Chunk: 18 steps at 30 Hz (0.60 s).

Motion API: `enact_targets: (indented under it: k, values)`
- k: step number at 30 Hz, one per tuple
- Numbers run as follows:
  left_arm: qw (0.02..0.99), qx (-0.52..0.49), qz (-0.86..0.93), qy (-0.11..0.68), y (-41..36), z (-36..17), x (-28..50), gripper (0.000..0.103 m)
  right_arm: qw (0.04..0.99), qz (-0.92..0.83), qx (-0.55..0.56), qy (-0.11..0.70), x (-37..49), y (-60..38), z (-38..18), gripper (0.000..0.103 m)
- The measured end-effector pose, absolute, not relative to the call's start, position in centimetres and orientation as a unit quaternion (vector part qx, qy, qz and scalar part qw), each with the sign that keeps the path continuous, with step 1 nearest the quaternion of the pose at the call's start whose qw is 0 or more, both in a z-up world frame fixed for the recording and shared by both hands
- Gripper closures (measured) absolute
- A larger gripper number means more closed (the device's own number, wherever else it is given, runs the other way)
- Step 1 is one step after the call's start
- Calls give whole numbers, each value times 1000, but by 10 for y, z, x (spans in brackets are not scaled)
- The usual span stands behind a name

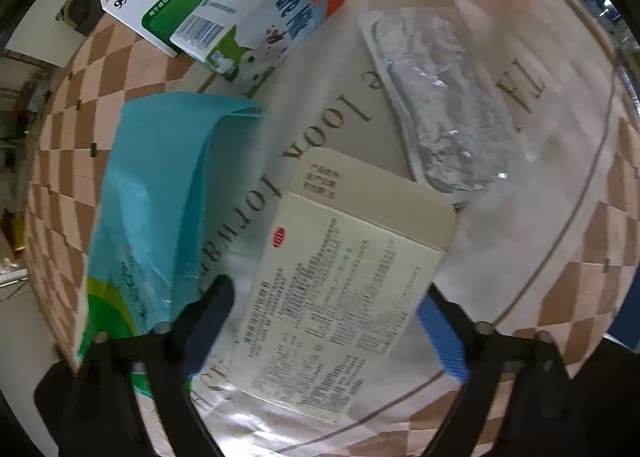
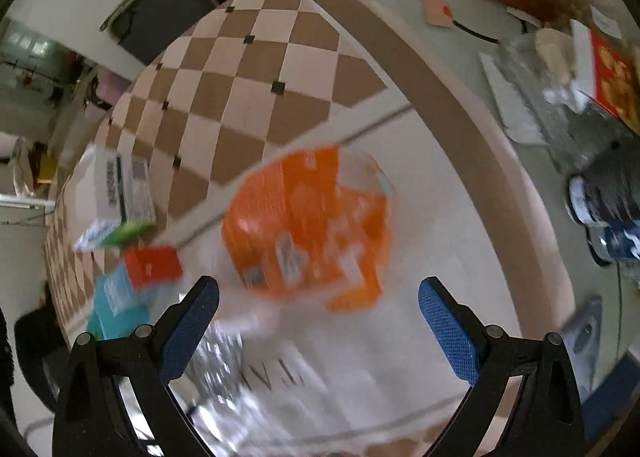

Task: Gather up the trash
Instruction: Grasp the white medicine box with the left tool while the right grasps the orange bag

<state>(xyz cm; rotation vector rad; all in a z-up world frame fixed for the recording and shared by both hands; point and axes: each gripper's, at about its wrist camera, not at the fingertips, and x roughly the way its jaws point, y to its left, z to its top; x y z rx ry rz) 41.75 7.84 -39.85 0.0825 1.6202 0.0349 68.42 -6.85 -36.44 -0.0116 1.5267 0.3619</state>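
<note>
Checkered cloth [image 1: 132, 69] covers my table. Nearest, my left gripper [image 1: 326, 307] spreads wide around a cream box [image 1: 344, 297]; teal bag [image 1: 160, 193] just beside. My right gripper [image 2: 318, 299] gapes empty before an orange wrapper [image 2: 308, 225]; milk carton [image 1: 276, 13] farther.

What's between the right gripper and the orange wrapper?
Right wrist view: only bare tablecloth separates the open right hand-held gripper from the orange wrapper; blur hides finer detail.

The cream medicine box [image 1: 352, 289] fills the gap ahead of the left gripper [image 1: 328, 321], a teal packet [image 1: 160, 193] crowding its left side. Bare mat [image 2: 440, 257] (blurred) lies right of the orange wrapper [image 2: 308, 225].
</note>
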Motion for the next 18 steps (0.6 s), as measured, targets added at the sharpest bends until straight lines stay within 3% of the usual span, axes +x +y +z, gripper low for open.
enact_targets:
  k: [1,2,3,6,10,18]
  values:
    - [686,33,20,727,83,-400,424,22,707,162,-9,689,687,-63,-369,4]
    - [687,28,26,726,84,-399,423,23,705,163,-12,690,685,-58,-373,19]
    - [685,12,38,727,87,-398,421,23,703,161,-21,692,685,-53,-377,42]
    - [683,-46,91,724,102,-391,410,23,708,167,-43,685,676,-42,-380,64]
    - [676,-181,171,694,130,-375,383,23,717,183,-48,671,662,-40,-369,74]
    - [701,-228,258,625,140,-326,334,23,726,226,-28,649,600,-61,-328,80]
